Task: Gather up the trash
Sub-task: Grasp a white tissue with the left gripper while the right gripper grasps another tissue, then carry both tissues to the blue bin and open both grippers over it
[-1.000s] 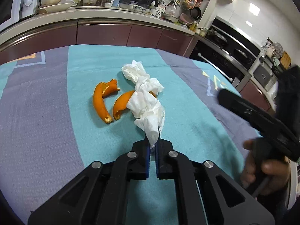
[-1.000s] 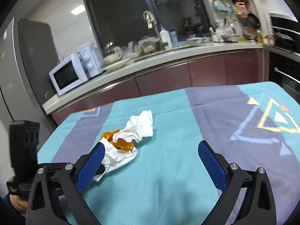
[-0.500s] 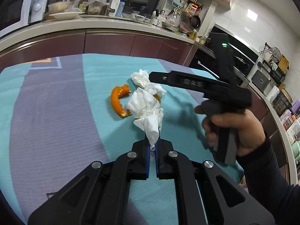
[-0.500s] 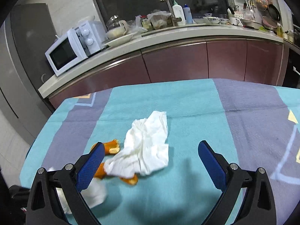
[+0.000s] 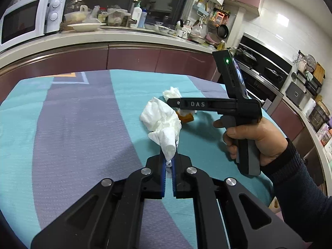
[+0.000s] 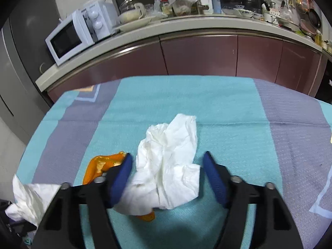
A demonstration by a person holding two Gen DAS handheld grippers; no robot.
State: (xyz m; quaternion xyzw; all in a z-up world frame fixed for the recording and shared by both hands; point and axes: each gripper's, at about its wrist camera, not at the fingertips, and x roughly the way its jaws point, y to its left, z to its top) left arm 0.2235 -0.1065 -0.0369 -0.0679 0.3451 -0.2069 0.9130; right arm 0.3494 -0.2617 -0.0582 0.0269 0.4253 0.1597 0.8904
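Left hand-held gripper [image 5: 169, 164] clamped on one crumpled tissue [image 5: 161, 124], partly lifted; right hand-held gripper [image 6: 167, 171] wide apart, straddling second tissue [image 6: 170, 166] mid-desk [image 6: 228, 108], nothing gripped; orange peel [image 6: 101, 166] beside it untouched; roughly one of three items secured, no bin visible.

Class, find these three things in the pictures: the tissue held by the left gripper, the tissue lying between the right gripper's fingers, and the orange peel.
held tissue [image 5: 161, 122], left wrist view, on its crumpled middle.
loose tissue [image 6: 170, 166], right wrist view, on its centre folds.
orange peel [image 6: 99, 166], right wrist view, on its pale inner side.
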